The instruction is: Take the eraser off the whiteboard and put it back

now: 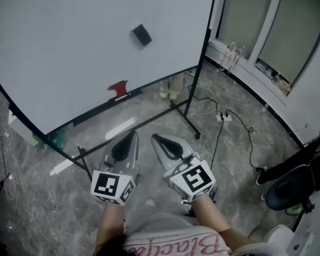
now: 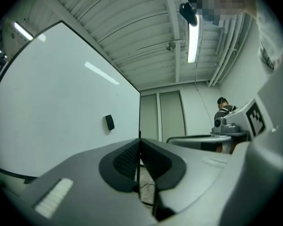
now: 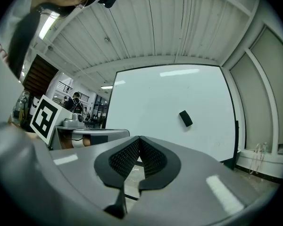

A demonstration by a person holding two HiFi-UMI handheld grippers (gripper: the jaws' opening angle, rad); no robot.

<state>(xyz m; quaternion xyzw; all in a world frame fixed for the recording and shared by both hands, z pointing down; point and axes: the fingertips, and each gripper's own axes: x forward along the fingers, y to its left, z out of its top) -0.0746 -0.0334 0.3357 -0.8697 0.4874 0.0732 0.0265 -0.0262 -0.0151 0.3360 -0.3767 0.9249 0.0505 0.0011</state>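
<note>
- A person faces a large whiteboard (image 1: pixel 69 47) on a dark metal stand, holding a gripper in each hand, side by side and low in the head view.
- The eraser (image 1: pixel 142 34), a small dark block, clings at a tilt to the board's white face, toward its upper right. It is well apart from both grippers.
- The left gripper (image 2: pixel 140 142) has its jaws drawn together, with the ribbed black pads meeting at the tips and nothing between them.
- The right gripper (image 3: pixel 139 139) is likewise closed and empty. In its own view the eraser shows above and to the right of the jaws.
- Each gripper carries a cube with black-and-white square markers at its rear, near the person's wrists.
- A red object (image 1: pixel 117 88) sits at the board's lower edge; what it is cannot be made out.
- Cables (image 1: pixel 218 137) and a white power strip (image 1: pixel 224 117) lie on the grey, stone-patterned floor (image 1: pixel 42 207) beyond the stand's foot.
- A dark chair (image 1: pixel 293 188) stands at the right edge.
</note>
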